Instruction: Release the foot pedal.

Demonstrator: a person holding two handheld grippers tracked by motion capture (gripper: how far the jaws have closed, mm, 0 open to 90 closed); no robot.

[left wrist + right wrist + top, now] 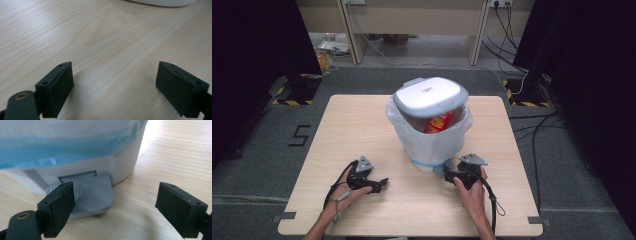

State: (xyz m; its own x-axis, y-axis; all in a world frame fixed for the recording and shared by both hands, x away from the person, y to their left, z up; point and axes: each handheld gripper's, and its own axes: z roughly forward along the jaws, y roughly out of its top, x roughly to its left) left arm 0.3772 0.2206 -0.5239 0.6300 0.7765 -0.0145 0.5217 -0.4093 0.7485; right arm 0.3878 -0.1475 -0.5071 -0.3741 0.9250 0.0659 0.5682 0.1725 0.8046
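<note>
From the high view, a small white pedal bin (430, 131) stands near the middle of the wooden table (362, 125), lined with a white bag whose edge is folded down over the rim; its grey-white lid (430, 96) is raised and tilted, and a red packet (439, 121) shows inside. The right gripper (451, 176) sits at the near foot of the bin, by the pedal, while the left gripper (381, 184) rests on the table to the near left, well apart from the bin. The step in hand looks like working the pedal to hold the lid up (a judgement from where the right gripper lies). In the left gripper view, the jaws stand wide apart over bare wood with nothing between them, and a sliver of the bin's white base (162, 2) lies at the far edge. In the right gripper view, the jaws are likewise apart and hold nothing; the ribbed grey pedal (92, 193) juts from the bin's base just beyond the left jaw, under the blue-tinted hem of the bag (62, 147). The next move probably calls for a steady downward press on the pedal, or an easy lift off it, without nudging the light bin.
</note>
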